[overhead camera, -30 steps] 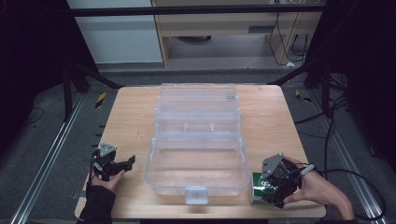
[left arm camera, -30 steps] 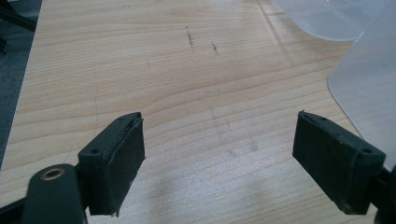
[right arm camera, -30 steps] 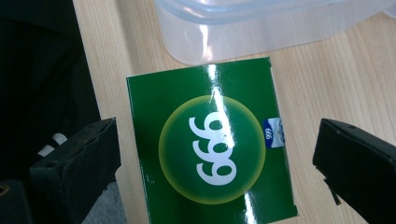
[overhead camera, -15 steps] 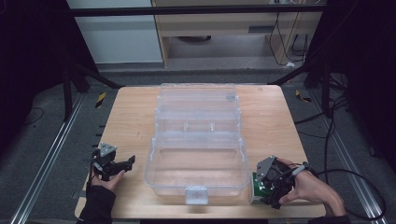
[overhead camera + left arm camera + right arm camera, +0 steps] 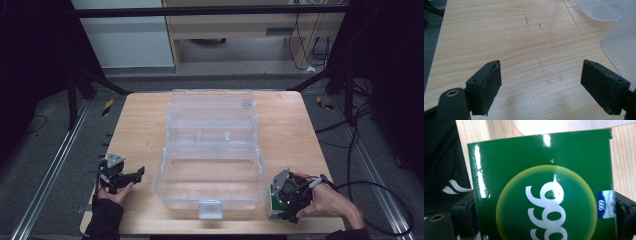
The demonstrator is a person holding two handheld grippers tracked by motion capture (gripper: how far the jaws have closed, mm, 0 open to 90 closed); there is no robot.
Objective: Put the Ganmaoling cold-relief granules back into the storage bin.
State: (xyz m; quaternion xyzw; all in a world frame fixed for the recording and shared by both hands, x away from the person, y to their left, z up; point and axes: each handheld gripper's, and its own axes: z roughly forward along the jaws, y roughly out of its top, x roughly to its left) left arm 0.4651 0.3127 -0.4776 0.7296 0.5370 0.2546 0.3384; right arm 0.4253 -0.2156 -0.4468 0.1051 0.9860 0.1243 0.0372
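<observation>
A clear plastic box lies open in the middle of the wooden table, its lid folded back away from me. My right gripper sits at the table's front right, beside the box's near right corner, shut on a small green carton. In the right gripper view the green carton bears a yellow-green circle with white "999" print, and the jaws press its two sides. My left gripper rests at the front left, open, with bare wood between its pads.
A white latch sticks out from the box's near wall. The clear box's edge shows at the right of the left gripper view. A cable trails off the right gripper over the table's right edge. Dark floor and metal rails surround the table.
The right gripper with the green carton has sunk lower and slightly nearer to me, toward the table's front edge. The left gripper has stayed still.
</observation>
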